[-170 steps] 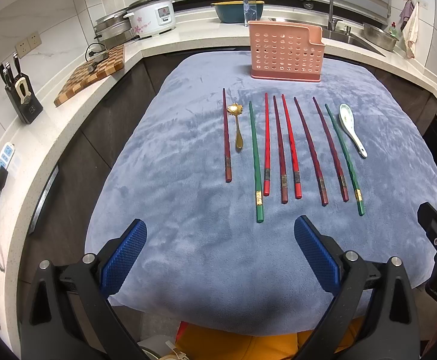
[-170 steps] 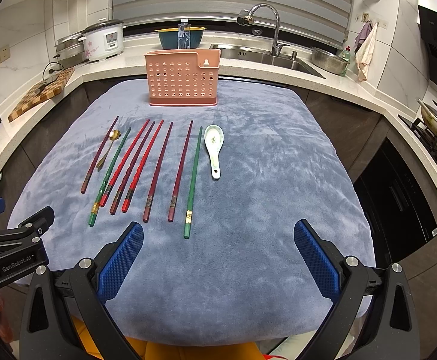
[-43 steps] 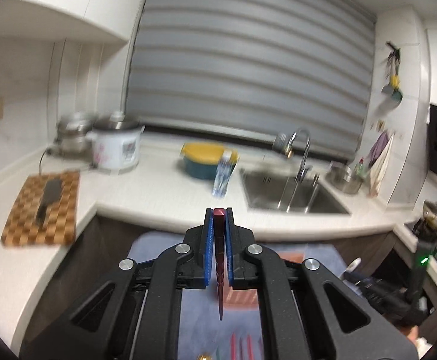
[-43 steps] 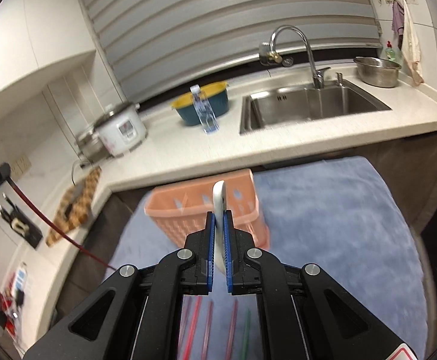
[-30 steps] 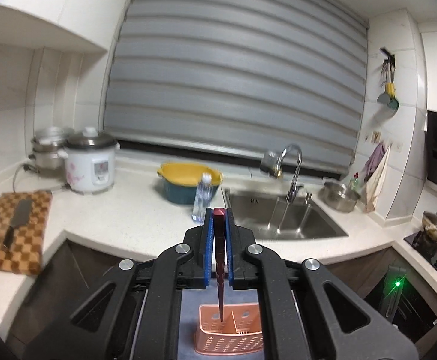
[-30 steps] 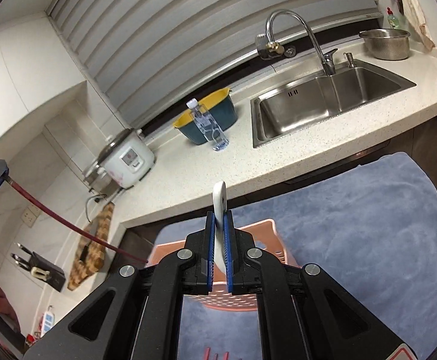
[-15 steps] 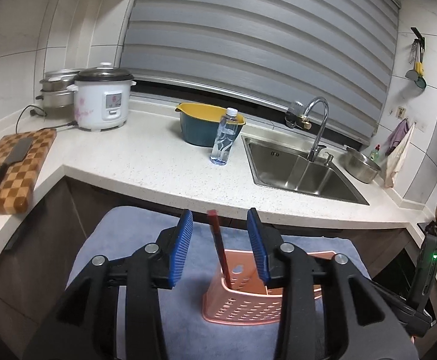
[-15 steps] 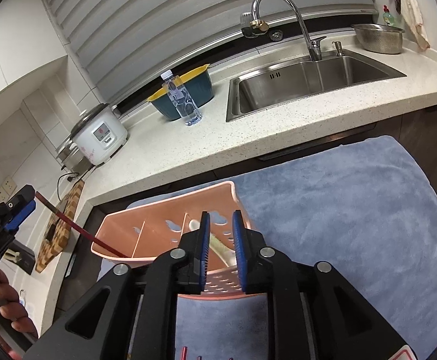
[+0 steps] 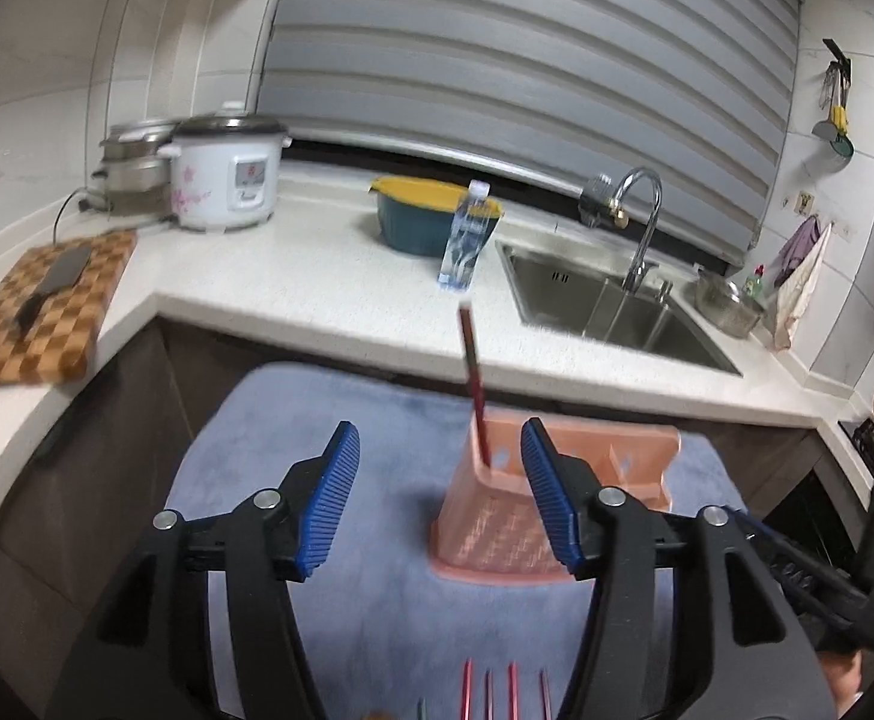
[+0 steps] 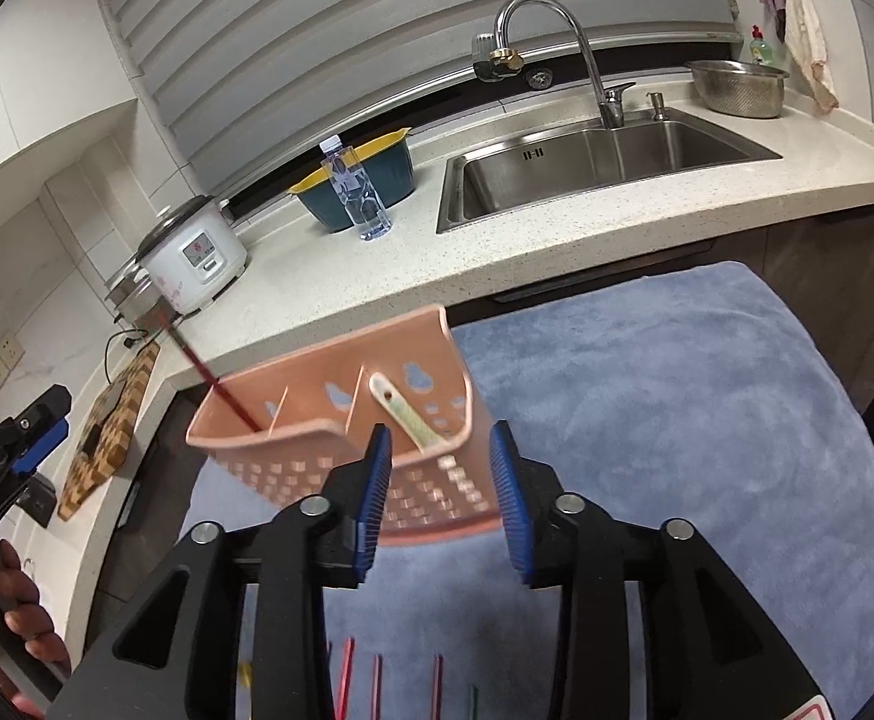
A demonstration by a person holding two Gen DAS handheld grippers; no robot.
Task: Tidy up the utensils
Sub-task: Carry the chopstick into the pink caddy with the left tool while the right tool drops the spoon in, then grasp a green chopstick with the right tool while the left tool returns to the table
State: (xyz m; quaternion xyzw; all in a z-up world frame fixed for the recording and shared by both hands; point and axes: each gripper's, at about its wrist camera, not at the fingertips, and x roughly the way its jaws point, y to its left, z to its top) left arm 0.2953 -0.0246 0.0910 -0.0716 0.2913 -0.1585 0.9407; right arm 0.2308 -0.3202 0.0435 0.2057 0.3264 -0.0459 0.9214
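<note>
A: What did the step ask of the left gripper point(image 9: 437, 501)?

B: It hung over the blue cloth point(image 9: 377, 630) with its fingers point(image 9: 329, 504) spread wide and nothing between them. The dark red chopstick point(image 9: 474, 384) stood free in the leftmost compartment of the pink caddy point(image 9: 497, 534), leaning toward the far edge of the cloth. I'd judge the sensible move was to draw back level and clear of that stick, then drop toward the row near the front edge.

A: And the caddy itself?

B: Salmon plastic, perforated walls, divided into compartments, sitting near the far edge of the cloth below the white counter point(image 9: 329, 294). Its far wall rose higher than the front.

A: What was left to sort?

B: Only tips showed at the bottom of the left view: red chopsticks point(image 9: 467, 690) lying side by side, the rest cut off.

A: And the right side?

B: The right gripper point(image 10: 440, 495) sat just in front of the caddy's right end, fingers point(image 10: 506, 498) apart and holding nothing. The white ceramic spoon point(image 10: 404, 411) lay slanted in the rightmost compartment, handle end uppermost.

A: Any risk?

B: I'd guess the light caddy could tip if a finger caught its rim, so backing straight off mattered. The next picks looked best made near a chopstick's middle, so it hangs straight for the drop.
</note>
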